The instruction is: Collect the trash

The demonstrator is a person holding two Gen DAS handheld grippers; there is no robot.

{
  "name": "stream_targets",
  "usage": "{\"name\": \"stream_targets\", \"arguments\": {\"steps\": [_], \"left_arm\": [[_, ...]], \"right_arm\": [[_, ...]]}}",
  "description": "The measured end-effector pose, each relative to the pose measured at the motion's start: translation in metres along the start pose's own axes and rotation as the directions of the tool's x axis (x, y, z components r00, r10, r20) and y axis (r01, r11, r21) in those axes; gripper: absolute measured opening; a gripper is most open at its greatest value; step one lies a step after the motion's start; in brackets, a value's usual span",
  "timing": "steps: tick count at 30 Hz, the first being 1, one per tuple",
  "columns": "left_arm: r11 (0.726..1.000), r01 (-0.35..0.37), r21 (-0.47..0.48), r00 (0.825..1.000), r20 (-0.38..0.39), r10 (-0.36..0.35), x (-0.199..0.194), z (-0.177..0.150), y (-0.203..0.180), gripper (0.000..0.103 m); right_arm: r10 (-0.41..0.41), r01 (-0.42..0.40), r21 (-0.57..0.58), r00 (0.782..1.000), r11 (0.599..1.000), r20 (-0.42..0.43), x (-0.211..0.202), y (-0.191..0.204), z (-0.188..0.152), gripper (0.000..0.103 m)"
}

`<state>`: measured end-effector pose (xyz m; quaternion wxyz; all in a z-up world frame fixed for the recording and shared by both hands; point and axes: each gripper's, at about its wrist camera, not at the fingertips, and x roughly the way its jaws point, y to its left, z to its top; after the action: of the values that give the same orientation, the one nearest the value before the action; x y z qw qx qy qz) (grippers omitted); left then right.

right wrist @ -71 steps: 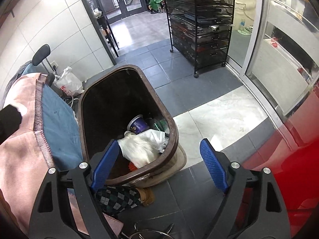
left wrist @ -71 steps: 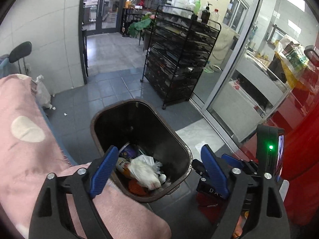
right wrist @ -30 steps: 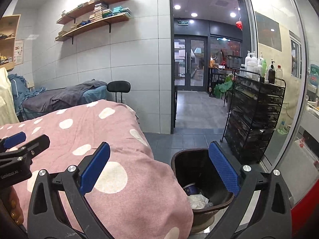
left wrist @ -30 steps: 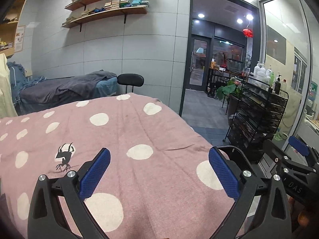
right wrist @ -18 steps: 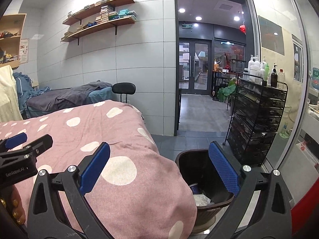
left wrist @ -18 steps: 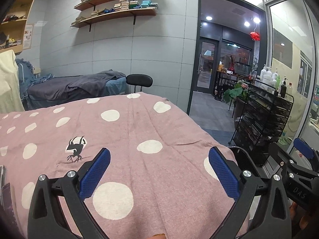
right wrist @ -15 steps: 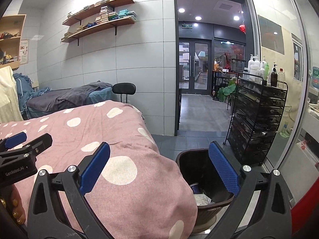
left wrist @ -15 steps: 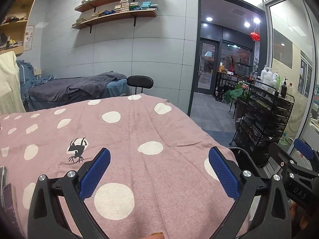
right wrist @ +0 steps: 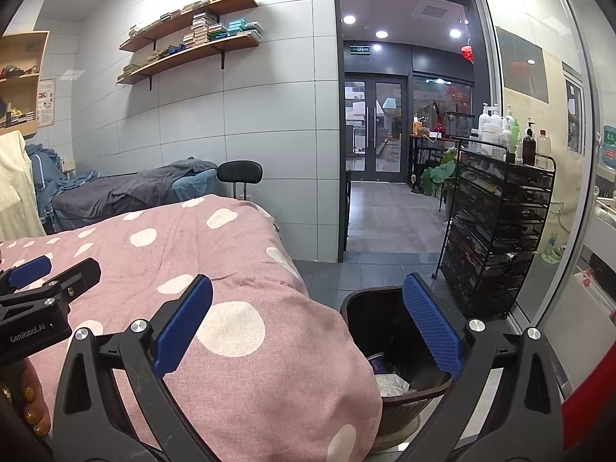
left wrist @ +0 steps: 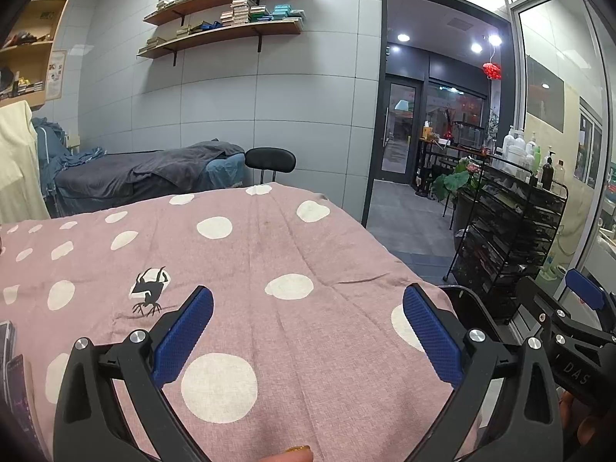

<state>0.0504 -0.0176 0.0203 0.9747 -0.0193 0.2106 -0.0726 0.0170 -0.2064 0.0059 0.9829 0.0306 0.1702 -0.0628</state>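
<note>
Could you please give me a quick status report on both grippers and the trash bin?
Left gripper open, empty, over the pink polka-dot blanket. Right gripper open, empty. Trash bin beside the bed, trash inside. Nothing in the way.

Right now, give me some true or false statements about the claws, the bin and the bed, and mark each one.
1. Both the left claw and the right claw are open and hold nothing. True.
2. The bin is empty. False: it holds trash, including a cup.
3. The bin stands on the floor beside the bed. True.
4. The bed cover is striped green. False: it is pink with white dots.
</note>
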Motion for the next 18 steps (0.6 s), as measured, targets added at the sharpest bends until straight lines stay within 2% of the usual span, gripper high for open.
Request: {"name": "stream_targets", "arguments": {"steps": [18], "left_arm": [[1.0, 0.002, 0.014, 1.0, 0.003, -0.002, -0.0023, 0.0025, -0.0027, 0.097]], "right_arm": [[0.0, 0.0, 0.007, 1.0, 1.0, 0.002, 0.0004, 0.0014, 0.0008, 0.097]]}}
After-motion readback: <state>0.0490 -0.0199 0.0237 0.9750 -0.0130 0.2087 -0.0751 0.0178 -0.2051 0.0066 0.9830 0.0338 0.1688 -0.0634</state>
